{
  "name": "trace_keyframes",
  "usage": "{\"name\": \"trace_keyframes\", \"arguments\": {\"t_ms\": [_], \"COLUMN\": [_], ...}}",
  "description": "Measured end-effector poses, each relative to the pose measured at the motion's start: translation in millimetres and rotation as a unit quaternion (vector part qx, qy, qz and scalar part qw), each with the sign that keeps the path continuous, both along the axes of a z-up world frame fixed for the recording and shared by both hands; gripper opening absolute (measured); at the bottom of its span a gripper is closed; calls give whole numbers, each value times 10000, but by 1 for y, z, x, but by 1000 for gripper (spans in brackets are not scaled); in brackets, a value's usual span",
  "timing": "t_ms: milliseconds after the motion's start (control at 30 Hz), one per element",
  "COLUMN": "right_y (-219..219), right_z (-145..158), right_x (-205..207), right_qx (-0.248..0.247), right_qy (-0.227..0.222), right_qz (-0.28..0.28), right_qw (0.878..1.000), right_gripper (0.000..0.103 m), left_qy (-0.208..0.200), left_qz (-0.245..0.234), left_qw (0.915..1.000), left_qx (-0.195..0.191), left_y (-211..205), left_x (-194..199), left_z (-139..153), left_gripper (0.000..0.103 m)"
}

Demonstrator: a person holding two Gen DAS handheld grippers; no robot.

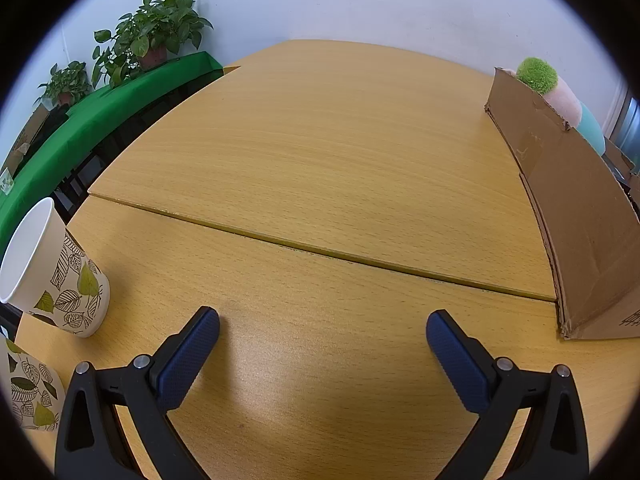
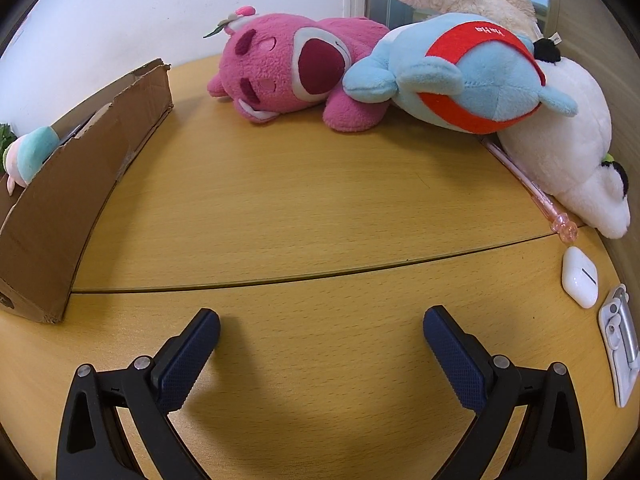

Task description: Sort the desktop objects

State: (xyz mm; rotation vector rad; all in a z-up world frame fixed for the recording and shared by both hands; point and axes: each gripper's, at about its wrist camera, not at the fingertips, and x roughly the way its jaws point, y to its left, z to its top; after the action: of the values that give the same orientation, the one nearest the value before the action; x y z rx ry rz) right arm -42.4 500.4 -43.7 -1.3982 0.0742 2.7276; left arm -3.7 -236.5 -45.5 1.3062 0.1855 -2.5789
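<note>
Hovering over bare wood, the left gripper (image 1: 322, 330) has its blue-padded jaws spread wide with nothing between them, and the right gripper (image 2: 321, 330) hangs the same way, released and empty, tilted down at the light wooden tabletop (image 2: 304, 208). Neither touches anything yet.

Outward from the left gripper, two white paper cups printed with green leaves sit at the near left: one upright paper cup (image 1: 52, 272) just beyond the left jaw, a second cup (image 1: 28, 392) nearer, cut off by the frame edge. At the far right stands a brown cardboard box (image 1: 568, 216), with a soft toy topped by a green fuzzy ball (image 1: 536, 76) poking over its wall.

Outward from the right gripper, the same cardboard box lies to the left. At the far side sprawls a pink plush bear (image 2: 288, 68); a light blue plush with a red band (image 2: 468, 76) leans on it, against a white plush animal (image 2: 568, 148). A thin pink pen (image 2: 532, 184) lies beside the white plush, and near it at the right a small white earbud case (image 2: 580, 278) and a white and metal clip-like object (image 2: 618, 344), which I cannot identify for sure.

The sorting looks barely begun. A sensible first step is for the right gripper to take the pink bear: approach across its body rather than a limb, close on the thick middle so it does not sag, and lift clear of the blue plush leaning on it before carrying it to the box. Small hard items want a squarer, lower approach.
</note>
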Motion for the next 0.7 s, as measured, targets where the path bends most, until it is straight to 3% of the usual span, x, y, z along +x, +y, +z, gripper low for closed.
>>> {"name": "trace_keyframes", "arguments": {"t_ms": [700], "right_y": [1], "right_z": [1], "right_x": [-2], "right_qx": [5], "right_qy": [0], "right_qz": [24], "right_qw": [10000], "right_gripper": [103], "left_qy": [2], "left_qz": [12], "left_qw": [10000], "left_qx": [1], "left_y": [2], "left_x": [-1], "left_z": [0], "left_gripper": [103]}}
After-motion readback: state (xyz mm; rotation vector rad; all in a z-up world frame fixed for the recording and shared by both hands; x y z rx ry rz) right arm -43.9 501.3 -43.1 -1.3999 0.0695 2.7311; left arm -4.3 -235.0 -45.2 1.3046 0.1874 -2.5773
